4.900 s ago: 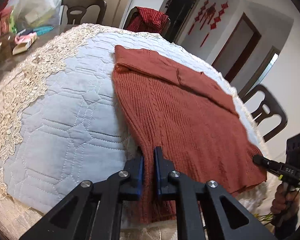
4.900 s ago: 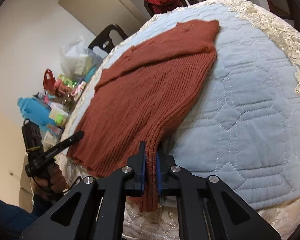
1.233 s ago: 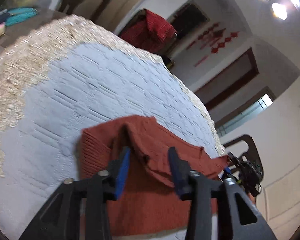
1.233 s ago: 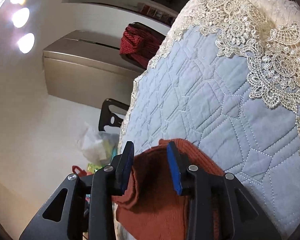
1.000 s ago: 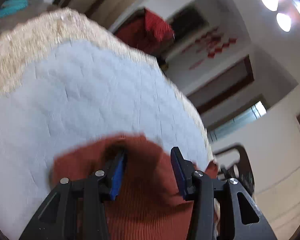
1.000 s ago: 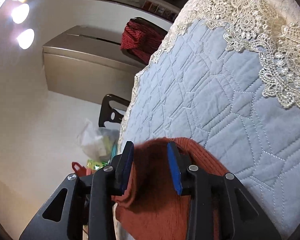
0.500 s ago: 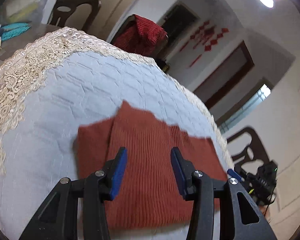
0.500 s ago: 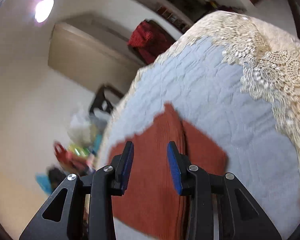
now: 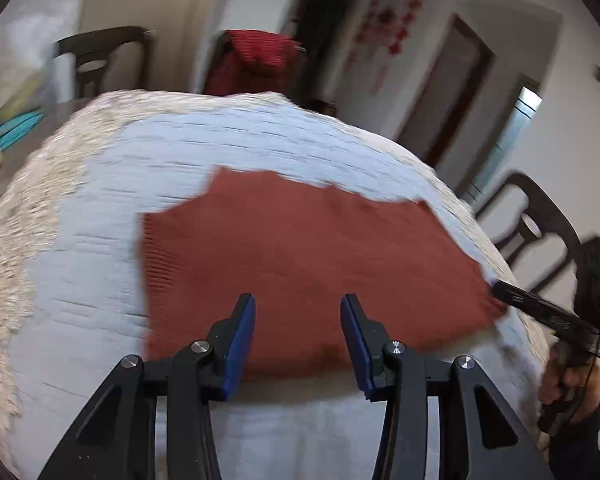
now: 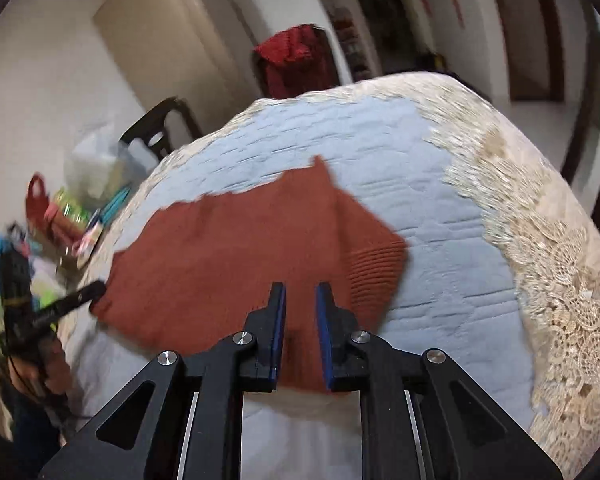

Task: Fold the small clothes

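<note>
The rust-red ribbed knit sweater (image 9: 308,264) lies folded flat on the pale blue quilted table cover (image 9: 100,208). The left gripper (image 9: 298,340) angles down over its near edge, jaws apart, holding nothing. The right gripper (image 10: 300,322) tilts down likewise, jaws closing with no fabric pinched between them. A hand (image 10: 46,360) grips the left tool's handle.

Motion-blurred sweater (image 9: 300,256) edges, table clutter (image 10: 72,216) too smeared to identify
</note>
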{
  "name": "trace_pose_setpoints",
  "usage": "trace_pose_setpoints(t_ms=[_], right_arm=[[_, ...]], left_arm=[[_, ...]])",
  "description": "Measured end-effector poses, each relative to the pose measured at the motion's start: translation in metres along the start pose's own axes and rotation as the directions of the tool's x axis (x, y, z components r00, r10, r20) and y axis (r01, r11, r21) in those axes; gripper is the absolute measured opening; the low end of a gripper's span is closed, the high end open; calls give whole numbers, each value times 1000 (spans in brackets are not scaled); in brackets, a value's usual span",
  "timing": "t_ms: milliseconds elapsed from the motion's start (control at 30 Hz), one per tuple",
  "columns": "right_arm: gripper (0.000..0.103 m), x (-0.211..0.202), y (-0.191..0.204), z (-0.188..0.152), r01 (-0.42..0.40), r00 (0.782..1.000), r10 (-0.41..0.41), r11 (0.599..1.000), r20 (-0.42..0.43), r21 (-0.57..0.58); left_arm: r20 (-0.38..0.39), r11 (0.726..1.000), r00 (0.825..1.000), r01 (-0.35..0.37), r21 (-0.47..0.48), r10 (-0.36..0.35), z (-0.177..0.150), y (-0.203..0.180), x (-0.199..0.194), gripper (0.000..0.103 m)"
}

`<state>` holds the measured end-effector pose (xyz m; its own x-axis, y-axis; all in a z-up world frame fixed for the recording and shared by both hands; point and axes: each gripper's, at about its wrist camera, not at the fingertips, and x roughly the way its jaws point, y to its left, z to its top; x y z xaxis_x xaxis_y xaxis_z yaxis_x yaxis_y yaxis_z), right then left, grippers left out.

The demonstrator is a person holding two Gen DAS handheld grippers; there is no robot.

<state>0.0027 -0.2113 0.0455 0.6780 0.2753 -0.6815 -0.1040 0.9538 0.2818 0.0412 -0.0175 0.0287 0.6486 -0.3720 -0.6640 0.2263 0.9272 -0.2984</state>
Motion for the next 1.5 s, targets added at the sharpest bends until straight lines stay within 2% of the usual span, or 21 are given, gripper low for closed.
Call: trace_pose_setpoints(t_ms=[133,200,267,367,533,633,733,867,1300,1500], right_arm=[[16,16,39,-11,-25,999,19,992,-46,-123],[16,25,49,-17,-14,998,4,987,-67,-160],[16,33,49,-21,8,996,-23,983,-83,-182],[16,32,47,-20,2,997,-16,985,-81,-171],[16,23,55,-20,45,996,-60,978,-69,-202],[16,14,51,-20,86,994,-98,974,-50,-208],[16,11,41,-22,124,989,-137,973,-54,-197],[16,8,35,-24,129,989,-140,975,-49,-181],[16,1,24,-24,147,987,-155,976,-38,-160],[16,3,20,-26,147,987,-155,977,-40,-154]], left_arm=[[-26,993,999,34,116,-31,-8,-45,16,47],[-51,988,999,18,156,-10,-13,-56,30,47],[-88,983,995,-40,179,56,-15,-60,45,47],[-74,980,995,-51,191,66,-12,-60,42,48],[-48,984,997,-55,168,63,-9,-53,29,48],[-15,985,994,-105,137,108,-8,-43,17,48],[-15,983,988,-154,99,156,-11,-26,15,48],[-22,978,980,-197,61,199,-16,-7,12,48],[0,975,975,-221,18,221,-17,5,1,48],[-22,971,971,-238,9,238,-23,13,9,48]])
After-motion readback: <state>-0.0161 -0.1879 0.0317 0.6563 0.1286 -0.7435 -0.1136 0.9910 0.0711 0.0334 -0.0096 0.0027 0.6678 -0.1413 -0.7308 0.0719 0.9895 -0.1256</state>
